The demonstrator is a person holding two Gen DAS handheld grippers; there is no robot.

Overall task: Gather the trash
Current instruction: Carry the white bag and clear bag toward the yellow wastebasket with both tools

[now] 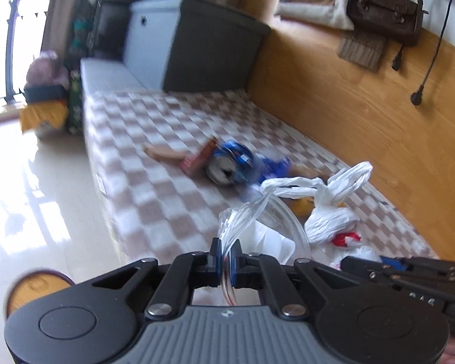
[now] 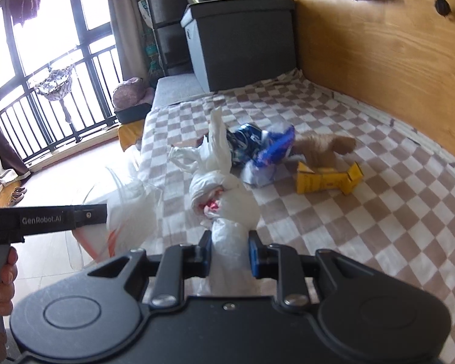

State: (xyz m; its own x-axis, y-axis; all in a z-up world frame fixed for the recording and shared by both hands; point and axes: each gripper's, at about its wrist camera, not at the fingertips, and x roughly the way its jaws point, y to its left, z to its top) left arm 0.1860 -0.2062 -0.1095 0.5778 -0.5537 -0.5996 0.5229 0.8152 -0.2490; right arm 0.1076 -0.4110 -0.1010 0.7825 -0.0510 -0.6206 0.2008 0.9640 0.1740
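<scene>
While we've got both hands busy, here's what we see, biggest stuff first:

Bed: checkered blanket (image 2: 333, 227) over the mattress, wooden wall panel (image 1: 364, 115) along the far side, dark storage box (image 2: 242, 45) at the end.

Trash pile: sits mid-blanket, a crushed blue can (image 1: 230, 166), blue wrapper (image 2: 276, 151), yellow carton (image 2: 327, 179) and a red packet (image 1: 197, 157), all near each other.

Right gripper (image 2: 229, 253): jaws partly closed, squeezing the neck of a knotted white bag (image 2: 224, 206) that rests on the blanket.

Left gripper (image 1: 225, 253): pinched tight on the rim of a clear plastic bag (image 1: 245, 221), which hangs just beside the bed edge.
</scene>
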